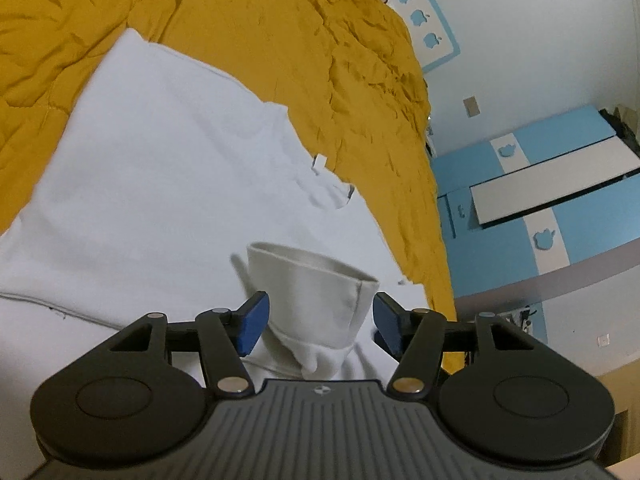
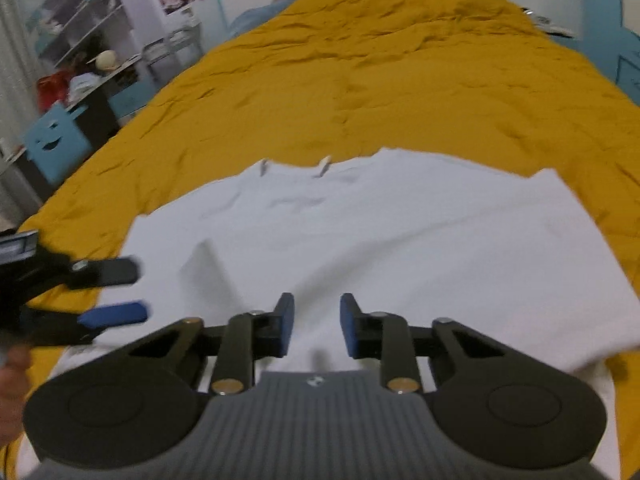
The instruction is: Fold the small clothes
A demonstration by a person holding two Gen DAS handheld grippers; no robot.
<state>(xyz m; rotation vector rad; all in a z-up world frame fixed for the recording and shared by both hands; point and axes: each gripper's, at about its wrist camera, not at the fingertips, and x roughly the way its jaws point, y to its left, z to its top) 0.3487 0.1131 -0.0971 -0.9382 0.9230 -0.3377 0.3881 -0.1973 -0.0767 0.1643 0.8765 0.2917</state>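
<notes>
A white garment (image 1: 160,168) lies spread on a mustard-yellow bedspread (image 1: 280,20). In the left wrist view its sleeve cuff (image 1: 316,288) stands up between the blue pads of my left gripper (image 1: 320,320), which is open and straddles the cuff without pinching it. In the right wrist view the same garment (image 2: 380,240) lies flat ahead, drawstring tips (image 2: 325,165) at its far edge. My right gripper (image 2: 316,322) is open and empty just above the garment's near part. The left gripper (image 2: 108,292) shows at the left, also open.
The yellow bedspread (image 2: 400,80) stretches far beyond the garment. Shelves and a desk with clutter (image 2: 80,72) stand left of the bed. Blue and white cabinets (image 1: 540,200) and a wall stand on the bed's other side.
</notes>
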